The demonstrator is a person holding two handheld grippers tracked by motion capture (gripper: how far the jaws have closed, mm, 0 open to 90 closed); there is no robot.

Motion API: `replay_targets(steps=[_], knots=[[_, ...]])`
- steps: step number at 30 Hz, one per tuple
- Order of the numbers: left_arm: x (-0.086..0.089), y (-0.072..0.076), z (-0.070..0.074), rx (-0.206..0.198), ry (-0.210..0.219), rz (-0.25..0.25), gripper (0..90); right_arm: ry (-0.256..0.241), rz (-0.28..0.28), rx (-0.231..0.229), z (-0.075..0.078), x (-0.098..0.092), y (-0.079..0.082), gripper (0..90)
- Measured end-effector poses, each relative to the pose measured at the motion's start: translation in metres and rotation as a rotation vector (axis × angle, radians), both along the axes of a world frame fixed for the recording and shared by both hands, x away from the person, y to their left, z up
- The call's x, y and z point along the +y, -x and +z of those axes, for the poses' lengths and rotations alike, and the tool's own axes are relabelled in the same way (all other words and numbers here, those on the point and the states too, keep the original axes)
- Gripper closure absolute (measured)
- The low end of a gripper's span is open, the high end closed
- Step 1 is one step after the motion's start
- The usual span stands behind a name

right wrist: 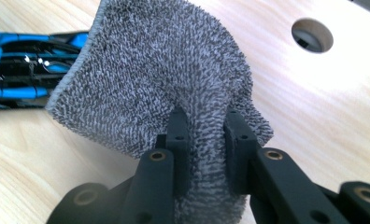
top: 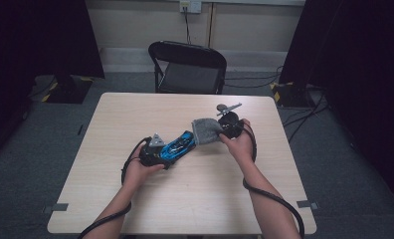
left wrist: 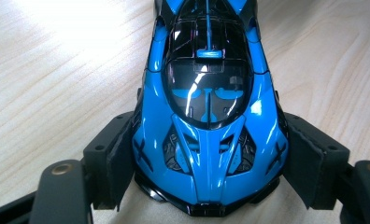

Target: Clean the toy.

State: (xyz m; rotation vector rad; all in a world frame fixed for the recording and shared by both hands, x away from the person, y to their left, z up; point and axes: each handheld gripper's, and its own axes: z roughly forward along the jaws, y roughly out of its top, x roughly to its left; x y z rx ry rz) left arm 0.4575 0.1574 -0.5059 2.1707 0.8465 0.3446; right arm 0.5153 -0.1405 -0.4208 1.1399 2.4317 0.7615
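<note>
- One table point(top: 185, 199), pale wood, takes up the middle of the high view; a single round hole point(right wrist: 312, 35) in its top shows at the upper right of the right gripper view.
- One toy car point(top: 179, 145) — blue with black trim — lies on the table just left of centre in the high view, running diagonally up toward the right.
- One grey cloth point(top: 207, 130), a looped terry square, sits at the car's upper-right end; in the right gripper view its edge lies over the end of the car point(right wrist: 29, 70) at the left of the frame.
- Two grippers, one in each hand. The left gripper point(left wrist: 206, 161) has its jaws spread to the car's width, a pad pressed to each side of the car point(left wrist: 206, 116) near its low end at the bottom of the left gripper view — it is gripping the car.
- The right gripper point(right wrist: 205, 144) has its jaws nearly together, pinching a bunched fold of the cloth point(right wrist: 164, 79) between them.
- In the high view the left hand point(top: 138, 172) is at lower centre-left and the right hand point(top: 242, 144) right of centre.
- One black folding chair point(top: 187, 67) stands beyond the table at upper centre.
</note>
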Motion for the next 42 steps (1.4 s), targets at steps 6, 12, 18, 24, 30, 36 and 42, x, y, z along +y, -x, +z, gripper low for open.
replay_targets(steps=[6,12,18,24,30,36,42], knots=[[0.0,0.0,0.0,0.0,0.0,0.0,25.5,0.0,-0.021,0.015,-0.01,-0.015,0.004,75.1],[0.0,0.0,0.0,0.0,0.0,0.0,25.5,-0.016,-0.047,0.029,-0.019,-0.038,0.013,75.0],[0.0,0.0,0.0,0.003,-0.001,-0.002,24.7,-0.018,-0.042,0.031,-0.024,-0.046,0.02,75.0],[0.003,-0.001,0.001,0.006,0.003,-0.006,22.8,-0.041,-0.034,0.037,-0.027,-0.05,0.024,75.0],[0.001,0.004,0.008,-0.002,0.009,-0.016,19.4,-0.049,-0.026,0.043,-0.031,-0.052,0.028,75.0],[0.009,0.008,0.032,-0.013,0.075,-0.004,22.0,-0.064,-0.017,0.034,-0.028,-0.056,0.032,75.0],[0.007,0.002,0.058,-0.063,0.132,0.006,26.2,-0.073,0.016,0.031,-0.026,-0.056,0.04,74.9]])
